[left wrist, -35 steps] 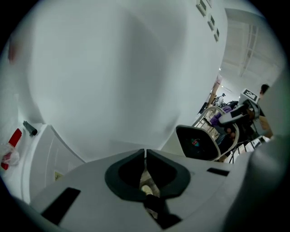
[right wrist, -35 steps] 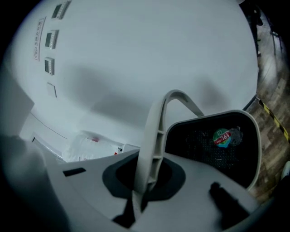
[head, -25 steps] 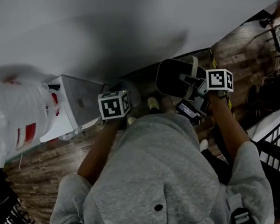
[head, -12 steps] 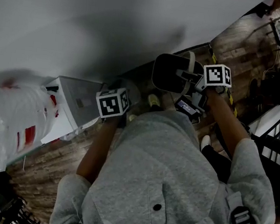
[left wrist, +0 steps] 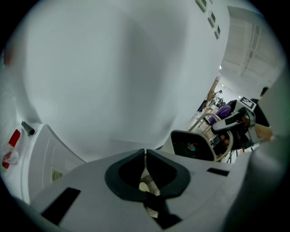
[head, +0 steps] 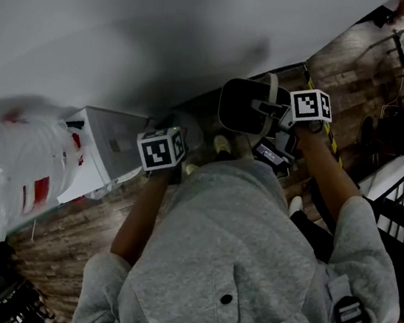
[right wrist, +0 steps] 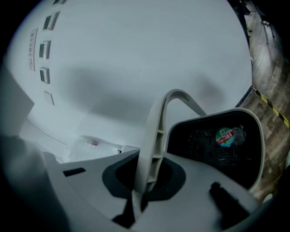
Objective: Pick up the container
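Nothing much has moved since a moment ago. My right fingers (right wrist: 165, 179) are shut tight on the pale handle (right wrist: 156, 131) of the dark container (right wrist: 213, 145), which hangs just past them, near the white wall (right wrist: 136, 54). My left fingers (left wrist: 156, 172) are shut on nothing. I think the thin handle could slide out, or the container could swing and bump the wall.

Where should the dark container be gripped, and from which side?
By its pale arched handle, coming from above the rim. The handle stands clear over the container and is thin enough for a claw. The right claw is shut on it that way.
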`<state>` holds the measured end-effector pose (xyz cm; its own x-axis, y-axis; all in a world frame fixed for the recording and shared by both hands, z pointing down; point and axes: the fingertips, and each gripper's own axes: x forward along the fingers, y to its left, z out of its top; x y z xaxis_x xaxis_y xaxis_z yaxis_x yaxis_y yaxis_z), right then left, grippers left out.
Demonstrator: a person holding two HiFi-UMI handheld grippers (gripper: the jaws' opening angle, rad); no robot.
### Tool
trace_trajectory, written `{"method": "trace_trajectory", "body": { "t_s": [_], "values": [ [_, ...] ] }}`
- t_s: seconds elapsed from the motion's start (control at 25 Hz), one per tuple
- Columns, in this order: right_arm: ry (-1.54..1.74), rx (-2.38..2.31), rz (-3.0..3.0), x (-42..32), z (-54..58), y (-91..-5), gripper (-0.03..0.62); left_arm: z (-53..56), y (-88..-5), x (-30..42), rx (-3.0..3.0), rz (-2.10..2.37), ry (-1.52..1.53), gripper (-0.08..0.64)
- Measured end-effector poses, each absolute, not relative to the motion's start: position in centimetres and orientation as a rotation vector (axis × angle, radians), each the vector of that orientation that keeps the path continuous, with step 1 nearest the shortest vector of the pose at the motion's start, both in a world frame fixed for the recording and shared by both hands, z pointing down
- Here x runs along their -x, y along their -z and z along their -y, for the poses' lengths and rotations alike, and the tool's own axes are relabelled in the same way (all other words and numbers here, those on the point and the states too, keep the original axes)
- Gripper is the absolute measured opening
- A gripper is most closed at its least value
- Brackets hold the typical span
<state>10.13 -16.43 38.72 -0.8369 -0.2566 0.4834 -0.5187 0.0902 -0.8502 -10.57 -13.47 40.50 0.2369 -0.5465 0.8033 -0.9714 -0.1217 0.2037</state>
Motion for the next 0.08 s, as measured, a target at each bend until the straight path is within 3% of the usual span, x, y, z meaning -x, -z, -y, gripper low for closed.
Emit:
{"method": "trace_trajectory", "body": {
  "t_s": [0.08],
  "values": [
    [-1.830, -0.776, 2.148, -10.18, 16.39, -38.82, 0.025, 13.32, -40.53, 10.51, -1.769, 1.406, -0.730, 0.020]
  ]
}}
